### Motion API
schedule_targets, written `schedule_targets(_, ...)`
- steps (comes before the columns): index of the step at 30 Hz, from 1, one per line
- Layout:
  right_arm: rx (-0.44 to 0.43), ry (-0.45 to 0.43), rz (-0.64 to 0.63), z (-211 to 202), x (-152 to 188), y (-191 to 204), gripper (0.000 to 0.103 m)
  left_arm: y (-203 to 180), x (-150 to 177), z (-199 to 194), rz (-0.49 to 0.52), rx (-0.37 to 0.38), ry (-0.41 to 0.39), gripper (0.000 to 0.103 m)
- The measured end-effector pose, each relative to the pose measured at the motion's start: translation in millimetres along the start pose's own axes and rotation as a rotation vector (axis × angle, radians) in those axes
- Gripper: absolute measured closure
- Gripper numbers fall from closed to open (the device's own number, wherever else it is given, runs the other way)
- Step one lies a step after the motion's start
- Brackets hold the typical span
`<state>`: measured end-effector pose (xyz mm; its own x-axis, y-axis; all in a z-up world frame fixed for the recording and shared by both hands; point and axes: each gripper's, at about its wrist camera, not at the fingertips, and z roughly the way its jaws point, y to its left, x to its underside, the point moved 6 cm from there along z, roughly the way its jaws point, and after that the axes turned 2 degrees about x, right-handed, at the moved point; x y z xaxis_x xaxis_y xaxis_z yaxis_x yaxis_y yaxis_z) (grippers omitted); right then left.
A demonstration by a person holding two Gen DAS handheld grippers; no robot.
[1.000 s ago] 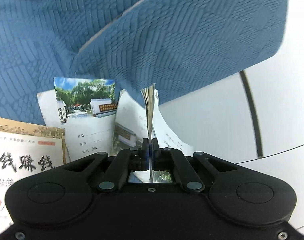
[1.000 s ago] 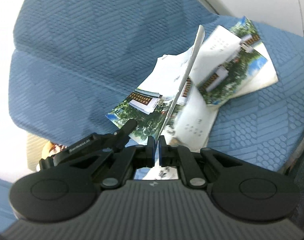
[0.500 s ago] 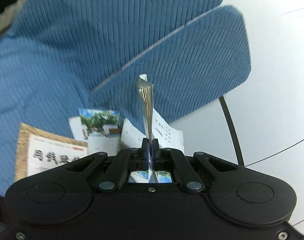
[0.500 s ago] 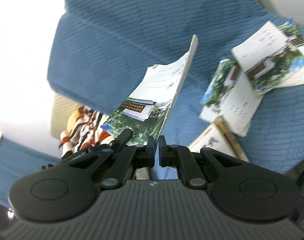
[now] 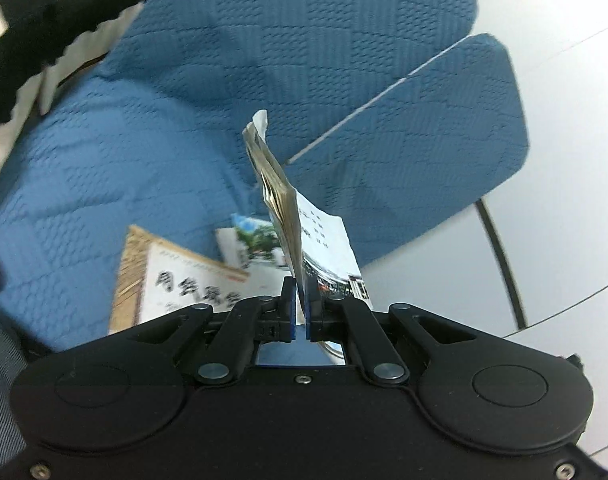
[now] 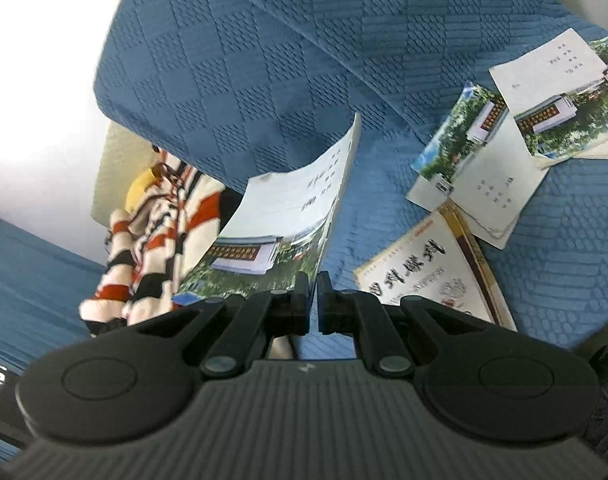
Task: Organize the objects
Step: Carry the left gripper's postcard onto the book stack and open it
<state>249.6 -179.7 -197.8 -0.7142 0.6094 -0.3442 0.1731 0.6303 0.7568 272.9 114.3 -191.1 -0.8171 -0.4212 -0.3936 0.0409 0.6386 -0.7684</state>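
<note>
My left gripper (image 5: 299,300) is shut on a thin notebook (image 5: 277,192) that stands edge-on above the blue sofa seat (image 5: 123,152), its pages fanned at the top. My right gripper (image 6: 312,300) is shut on the lower edge of a second notebook (image 6: 299,208) with a photo cover, which leans to the left. On the seat lie a brown-bordered book (image 6: 424,268) (image 5: 171,280) and two more photo-cover notebooks (image 6: 476,160) (image 6: 560,92). The left wrist view shows only one lying notebook (image 5: 255,244).
A red, white and black striped soft item (image 6: 155,240) lies past the left end of the sofa cushion (image 6: 263,60). The same stripes show at the top left of the left wrist view (image 5: 31,20). White tiled floor (image 5: 564,220) runs beyond the seat's right edge.
Both grippers have pulled back and up from the seat with their notebooks. The lying books look smaller and lower in the left view; the right view has swung left, bringing in the striped item.
</note>
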Motion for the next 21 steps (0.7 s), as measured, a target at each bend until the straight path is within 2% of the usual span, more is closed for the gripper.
schedule_targets(8,0.064,0.035,-0.022,25.2,20.0,-34.0,0.097,39.2,40.2,18.9,-0.052,-0.076,0.052,0.098)
schedule_targets(21,0.189,0.046,-0.077,23.8,41.4,-79.8,0.097,53.4,88.2,47.2,-0.046,-0.137,0.176,0.096)
